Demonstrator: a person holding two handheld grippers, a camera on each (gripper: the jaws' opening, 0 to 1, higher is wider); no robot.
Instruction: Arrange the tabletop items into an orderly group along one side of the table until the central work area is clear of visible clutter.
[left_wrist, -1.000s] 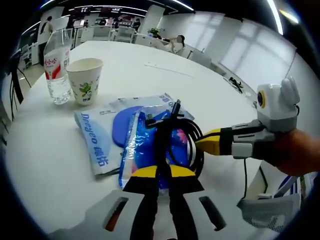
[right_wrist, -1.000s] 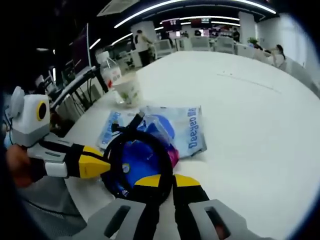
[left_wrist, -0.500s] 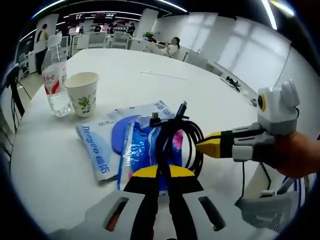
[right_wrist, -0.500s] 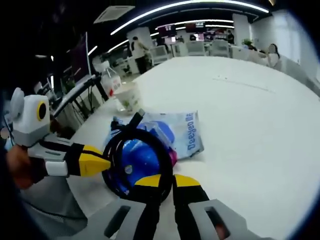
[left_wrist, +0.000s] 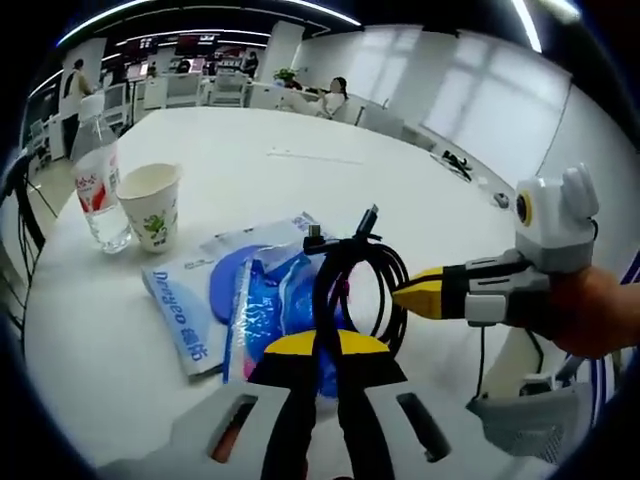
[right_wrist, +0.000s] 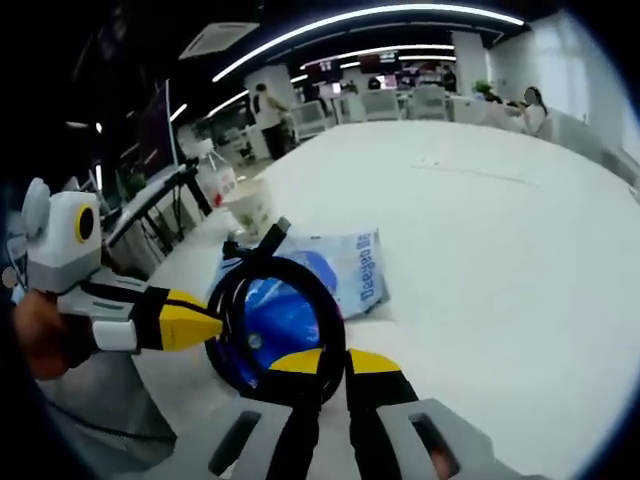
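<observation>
A coiled black cable (left_wrist: 362, 272) with its plugs sticking up is held between both grippers. My left gripper (left_wrist: 325, 342) is shut on the coil's near edge. My right gripper (left_wrist: 406, 291) comes in from the right and is shut on the coil's right side. In the right gripper view the cable (right_wrist: 262, 300) stands as a ring, with my right gripper (right_wrist: 325, 362) at its bottom and the left gripper (right_wrist: 207, 326) at its left. Behind the coil, blue and white plastic packets (left_wrist: 205, 298) lie flat on the white round table (left_wrist: 300, 170).
A paper cup (left_wrist: 150, 205) and a clear water bottle (left_wrist: 96, 180) stand together at the table's left side, seen also as cup (right_wrist: 252, 208) and bottle (right_wrist: 216, 181). Office desks, chairs and people are in the background. The table edge runs close below the grippers.
Both grippers have kept hold of the cable and risen with it. The packets, cup and bottle now sit lower and farther off in both views.
</observation>
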